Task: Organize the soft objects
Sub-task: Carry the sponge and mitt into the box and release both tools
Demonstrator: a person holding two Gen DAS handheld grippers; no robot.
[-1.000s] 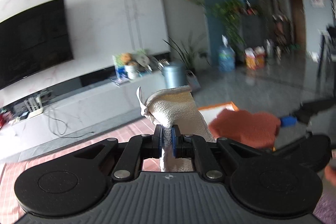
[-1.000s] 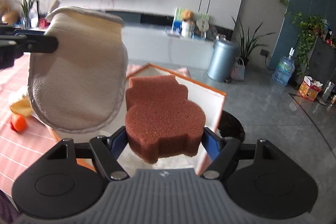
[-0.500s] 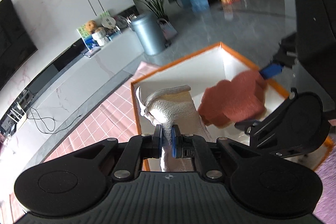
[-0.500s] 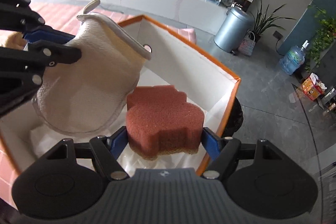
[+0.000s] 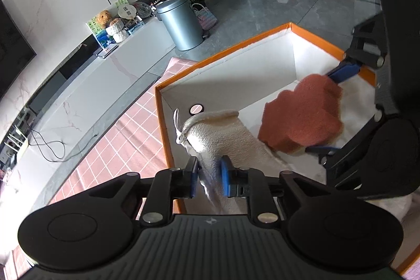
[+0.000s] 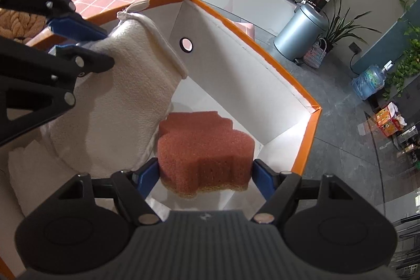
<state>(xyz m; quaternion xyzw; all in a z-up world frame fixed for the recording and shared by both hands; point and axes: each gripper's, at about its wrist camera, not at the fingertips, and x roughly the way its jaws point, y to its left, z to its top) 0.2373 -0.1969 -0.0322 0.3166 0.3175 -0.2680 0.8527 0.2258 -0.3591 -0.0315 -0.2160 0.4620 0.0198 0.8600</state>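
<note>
A cream terry mitt [image 5: 231,138] hangs into the orange-rimmed white box [image 5: 223,53], its lower part resting on white cloth inside. My left gripper [image 5: 209,169] is at the mitt's edge with its jaws opening; the fabric still lies between the blue pads, with a gap showing beside the left one. From the right wrist view the mitt [image 6: 123,101] droops from the left gripper [image 6: 106,49] at the upper left. My right gripper [image 6: 206,172] is shut on a rust-red sponge [image 6: 204,143], holding it low inside the box [image 6: 249,41], right of the mitt. The sponge [image 5: 302,117] also shows in the left wrist view.
The box stands on a pink checked tablecloth [image 5: 126,138]. White folded cloth [image 6: 31,175] lies on the box floor. A beige knitted item [image 6: 18,22] sits outside the box's left wall. Beyond the table are a silver bin [image 5: 181,22] and a low white cabinet [image 5: 110,75].
Both grippers have sunk lower into the box with the mitt and the sponge. The left jaws, tight on the mitt before, have parted a little. The right grip is unchanged.
</note>
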